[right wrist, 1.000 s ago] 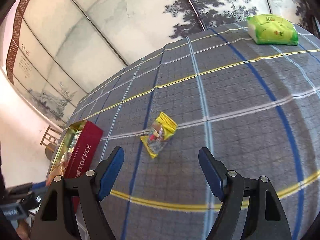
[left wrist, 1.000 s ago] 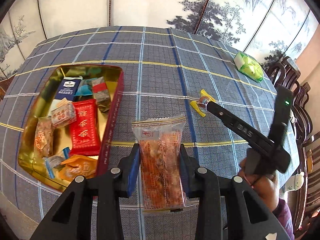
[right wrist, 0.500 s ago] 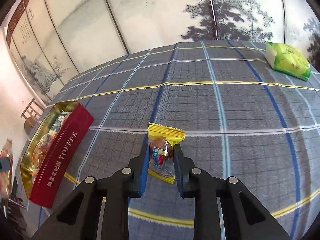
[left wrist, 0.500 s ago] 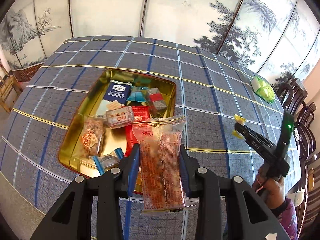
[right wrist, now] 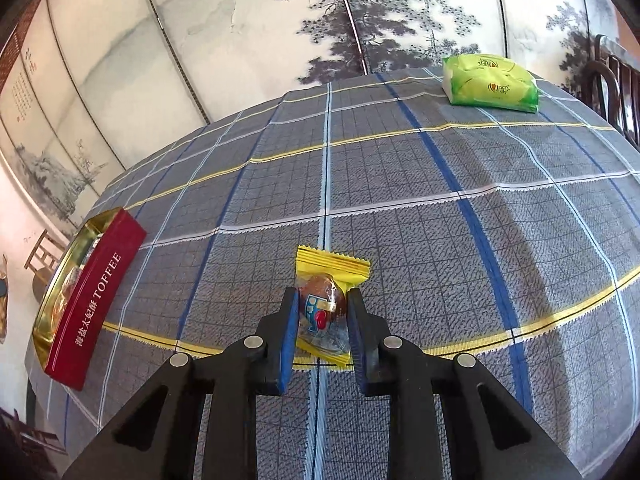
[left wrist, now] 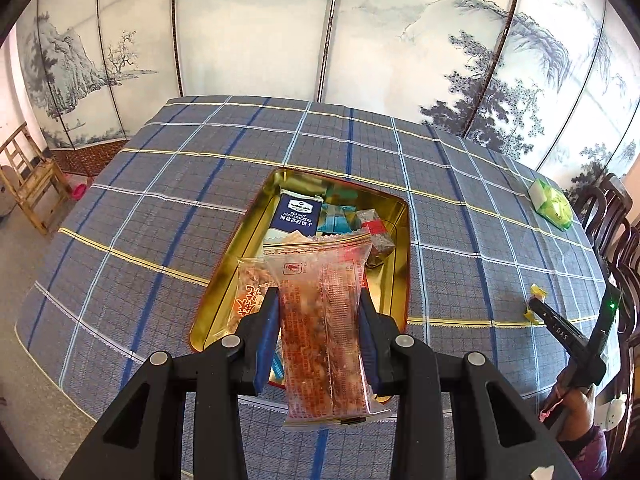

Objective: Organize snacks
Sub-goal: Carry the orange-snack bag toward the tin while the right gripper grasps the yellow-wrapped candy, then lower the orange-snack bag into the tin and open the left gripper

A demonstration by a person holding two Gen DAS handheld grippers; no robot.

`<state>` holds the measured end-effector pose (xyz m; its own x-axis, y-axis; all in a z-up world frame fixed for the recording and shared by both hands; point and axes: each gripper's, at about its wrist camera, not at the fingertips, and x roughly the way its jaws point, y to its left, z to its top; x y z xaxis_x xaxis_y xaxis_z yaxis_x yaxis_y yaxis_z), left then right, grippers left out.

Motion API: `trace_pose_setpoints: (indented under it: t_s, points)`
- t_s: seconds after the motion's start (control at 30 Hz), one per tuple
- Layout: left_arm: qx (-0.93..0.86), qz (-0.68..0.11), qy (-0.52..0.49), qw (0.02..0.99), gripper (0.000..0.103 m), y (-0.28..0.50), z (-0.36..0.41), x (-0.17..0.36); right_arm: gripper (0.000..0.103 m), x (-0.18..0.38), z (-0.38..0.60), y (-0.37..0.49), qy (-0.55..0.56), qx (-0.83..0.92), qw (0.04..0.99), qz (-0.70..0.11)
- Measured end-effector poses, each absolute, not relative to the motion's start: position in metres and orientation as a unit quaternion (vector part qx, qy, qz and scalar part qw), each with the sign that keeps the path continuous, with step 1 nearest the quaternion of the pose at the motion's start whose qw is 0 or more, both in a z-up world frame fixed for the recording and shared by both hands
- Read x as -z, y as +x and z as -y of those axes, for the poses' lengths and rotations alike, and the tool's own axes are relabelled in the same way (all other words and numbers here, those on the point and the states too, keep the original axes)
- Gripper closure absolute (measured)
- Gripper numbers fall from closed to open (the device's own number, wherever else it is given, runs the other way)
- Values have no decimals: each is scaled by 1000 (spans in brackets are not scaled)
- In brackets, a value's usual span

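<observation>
My left gripper (left wrist: pixel 318 320) is shut on a clear packet of reddish-brown snack (left wrist: pixel 324 320) and holds it above the near end of the gold tin (left wrist: pixel 402 248). The tin holds several snacks, among them a navy cracker packet (left wrist: pixel 298 216). My right gripper (right wrist: pixel 323 312) is shut on a yellow-wrapped candy (right wrist: pixel 326 300) low over the plaid tablecloth. That gripper also shows in the left wrist view (left wrist: pixel 534 308) at the far right, on the yellow candy (left wrist: pixel 536 292). In the right wrist view the tin (right wrist: pixel 96 296) is at the left, its red side reading TOFFEE.
A green tissue pack (right wrist: pixel 490 78) lies at the table's far right corner, also in the left wrist view (left wrist: pixel 552 204). Dark wooden chairs (left wrist: pixel 616 216) stand along the right edge. A wooden chair (left wrist: pixel 28 180) stands on the floor at left. A painted screen backs the table.
My left gripper has carried the snack packet left to above the tin's near end. My right gripper has moved onto the yellow candy and shut on it.
</observation>
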<state>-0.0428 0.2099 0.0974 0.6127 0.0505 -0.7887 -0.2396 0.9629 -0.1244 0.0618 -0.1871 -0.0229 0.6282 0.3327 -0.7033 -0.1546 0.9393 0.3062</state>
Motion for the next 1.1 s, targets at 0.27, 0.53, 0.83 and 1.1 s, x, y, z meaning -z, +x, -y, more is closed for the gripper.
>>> trace_pose_setpoints:
  t_s: [0.27,0.53,0.83,1.1]
  points:
    - [-63,-434,-79,895,71,-25,-199,-88,78,25,187,64,112,-134,893,-414]
    - [-52,-446,-70,891,71,4,-195,-70,78,26,188,65,116,-135,892,-414]
    - [-66,-443,-43,893,70,29,-188,-54,78,26,188,65,116,-136,892,-414]
    - [-64,-449,-27,891,71,43,-178,-44,78,26,188,65,116,-136,892,-414]
